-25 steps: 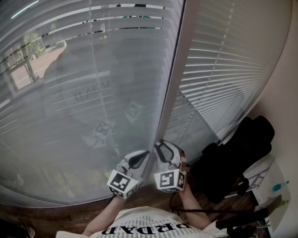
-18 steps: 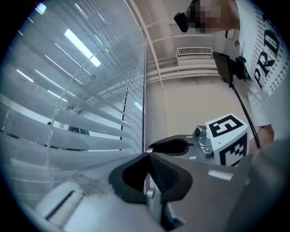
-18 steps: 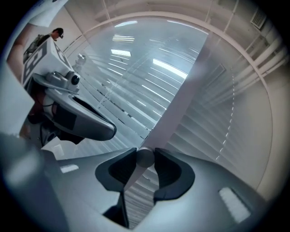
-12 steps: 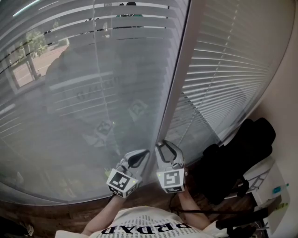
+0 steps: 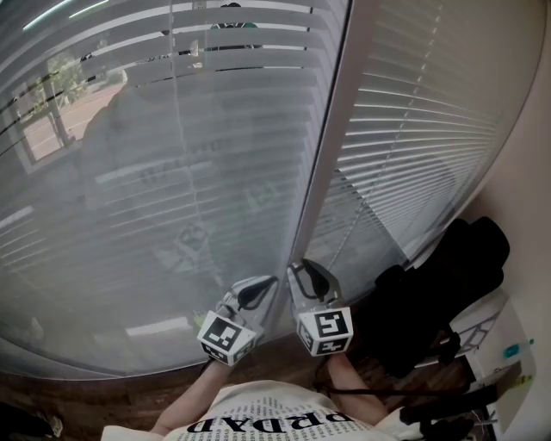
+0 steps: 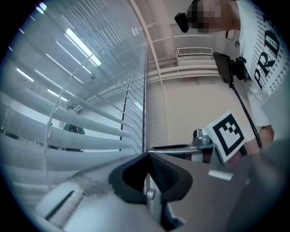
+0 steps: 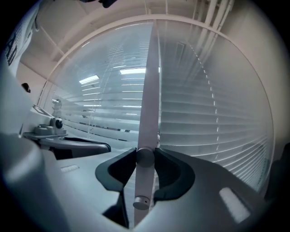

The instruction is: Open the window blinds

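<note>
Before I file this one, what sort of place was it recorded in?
Indoors at a large window, probably an office or similar workroom, though that is a guess. Horizontal slat blinds with a tilt wand cover the glass, and an air vent grille shows overhead.

Window wall fills 9 to 1 o'clock in my head view. Window glass [image 5: 39,129] at 10 o'clock shows daylight, trees and reddish ground outside, seen between the blinds [image 5: 172,172]. White frame post [image 5: 327,138] runs from centre up to 12 o'clock and splits two panes. Strip-light reflection [image 5: 47,15] at 11 o'clock. Plain beige wall [image 5: 527,172] at 3 o'clock. Black bulky shape [image 5: 439,293] at 4 o'clock by that wall; bag or chair, can't tell. White item [image 5: 499,336] just beside it, too blurred to identify. Dark wood floor [image 5: 103,398] at 7 o'clock. Left gripper view: pale ceiling, vent grille [image 6: 195,51] at 1 o'clock.
</note>
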`<state>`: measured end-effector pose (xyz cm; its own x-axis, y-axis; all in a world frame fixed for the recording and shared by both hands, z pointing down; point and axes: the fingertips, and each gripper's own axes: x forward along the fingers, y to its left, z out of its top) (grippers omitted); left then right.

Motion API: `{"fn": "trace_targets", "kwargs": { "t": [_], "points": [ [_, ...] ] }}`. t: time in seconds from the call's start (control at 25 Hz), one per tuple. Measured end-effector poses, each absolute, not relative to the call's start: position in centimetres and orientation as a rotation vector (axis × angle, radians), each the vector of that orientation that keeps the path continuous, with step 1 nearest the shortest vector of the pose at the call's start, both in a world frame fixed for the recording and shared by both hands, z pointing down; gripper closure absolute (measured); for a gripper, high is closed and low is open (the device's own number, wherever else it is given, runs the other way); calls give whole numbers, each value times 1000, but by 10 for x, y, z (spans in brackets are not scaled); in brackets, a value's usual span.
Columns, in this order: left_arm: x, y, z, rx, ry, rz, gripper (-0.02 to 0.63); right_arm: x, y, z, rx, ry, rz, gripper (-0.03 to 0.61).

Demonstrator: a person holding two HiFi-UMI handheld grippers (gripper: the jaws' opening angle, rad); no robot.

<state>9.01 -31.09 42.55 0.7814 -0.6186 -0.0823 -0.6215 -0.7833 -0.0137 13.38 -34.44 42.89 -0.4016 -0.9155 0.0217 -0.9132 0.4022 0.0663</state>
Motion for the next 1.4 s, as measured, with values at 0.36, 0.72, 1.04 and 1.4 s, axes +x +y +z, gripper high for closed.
{"fn": "trace_targets", "kwargs": {
  "t": [0.36, 0.72, 1.04, 1.4],
  "points": [
    [90, -311, 431, -2913, 1007, 110, 621, 136, -345, 430, 1728, -2684, 151, 443],
    [92, -312, 427, -2911, 1026, 110, 621, 140, -347, 431, 1771, -2766, 390, 443],
    [90, -314, 426, -2912, 1046, 109, 621, 139, -347, 431, 1773, -2773, 412, 443],
    [89, -312, 425, -2914, 1047, 116, 621, 136, -343, 429, 1655, -2619, 63, 442]
  ]
}}
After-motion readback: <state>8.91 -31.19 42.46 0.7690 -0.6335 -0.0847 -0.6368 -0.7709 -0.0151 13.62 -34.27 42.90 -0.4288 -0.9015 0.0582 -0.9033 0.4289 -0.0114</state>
